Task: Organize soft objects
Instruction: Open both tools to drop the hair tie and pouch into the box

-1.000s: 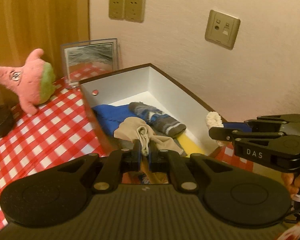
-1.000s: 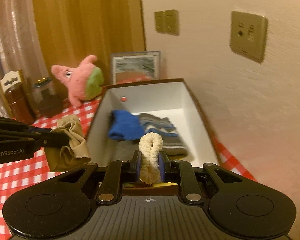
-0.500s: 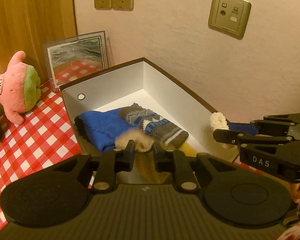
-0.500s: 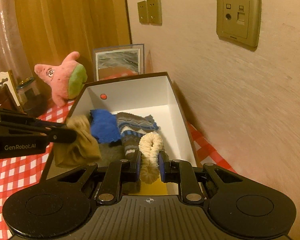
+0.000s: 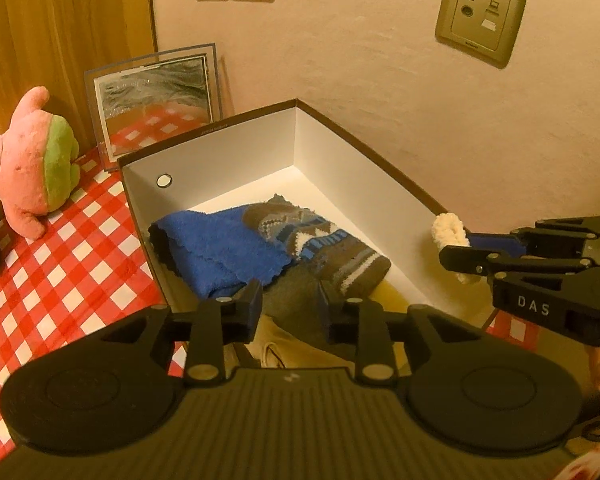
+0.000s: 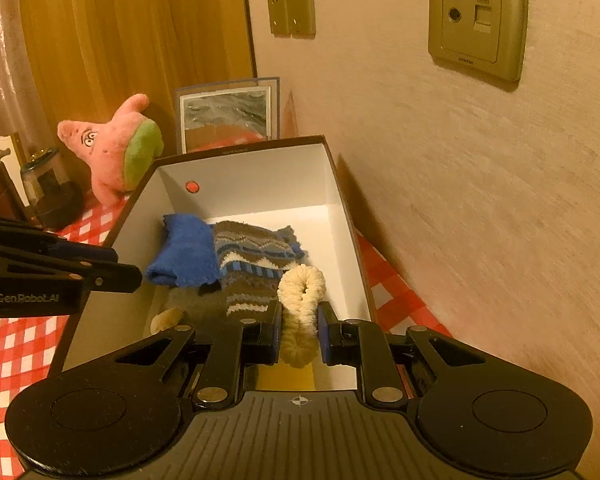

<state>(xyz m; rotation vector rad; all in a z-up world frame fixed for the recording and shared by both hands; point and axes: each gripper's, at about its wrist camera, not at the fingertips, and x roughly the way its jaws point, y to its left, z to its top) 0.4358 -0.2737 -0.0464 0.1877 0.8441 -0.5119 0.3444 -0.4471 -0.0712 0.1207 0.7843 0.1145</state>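
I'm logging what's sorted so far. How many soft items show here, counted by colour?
Blue: 1, blue cloth in the box
Brown patterned: 1, knit sock in the box
Beige: 1, beige cloth in the box
Cream: 1, fluffy piece held by the right gripper
Pink: 1, star plush on the tablecloth
Total: 5

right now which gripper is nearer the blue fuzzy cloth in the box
Left. The left gripper hangs open just over the near edge of the blue cloth. The right gripper, shut on the cream sock, sits farther off toward the wall side, past the patterned sock.
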